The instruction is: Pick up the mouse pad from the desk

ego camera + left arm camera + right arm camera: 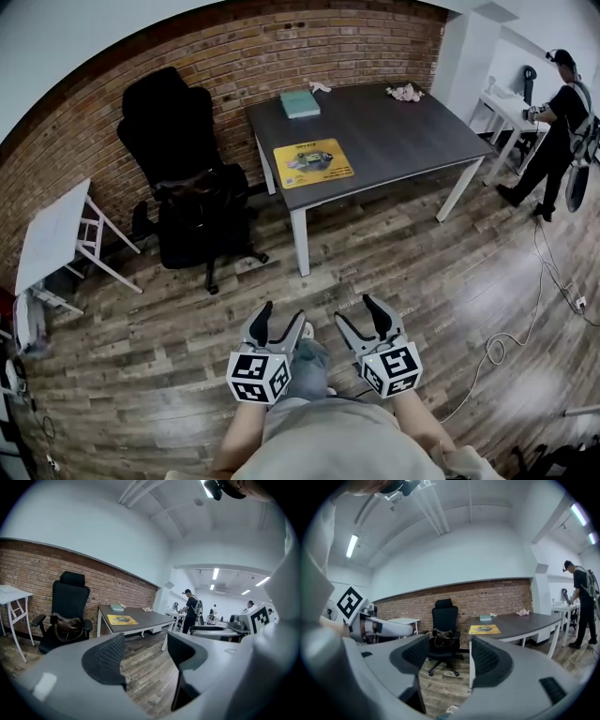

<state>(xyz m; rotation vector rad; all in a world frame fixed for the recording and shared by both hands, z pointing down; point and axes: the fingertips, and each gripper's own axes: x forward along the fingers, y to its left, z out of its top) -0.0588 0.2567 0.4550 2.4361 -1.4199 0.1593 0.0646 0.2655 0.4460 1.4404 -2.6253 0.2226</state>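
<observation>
In the head view, a dark desk (403, 131) stood in the upper centre against a brick wall (281, 47), on a wooden plank floor (422, 253). The yellow mouse pad (313, 162) lay flat near the desk's front left corner, with a teal box (300, 103) behind it. A black office chair (187, 178) stood left of the desk, and a person (553, 131) stood at the right edge. At the bottom, the left gripper (278, 323) and right gripper (361, 317) hung side by side over the floor, well apart from the desk.

The left gripper view showed the left gripper (145, 651) with its jaws spread and only floor between them. The mouse pad (122, 619) was left of centre, and ceiling lights (215, 573) lit a further room that the head view did not show.

The right gripper view showed the right gripper (446, 656) likewise parted and empty, with the mouse pad (484, 629) just right of centre and a brown bag (442, 634) on the chair seat.
</observation>
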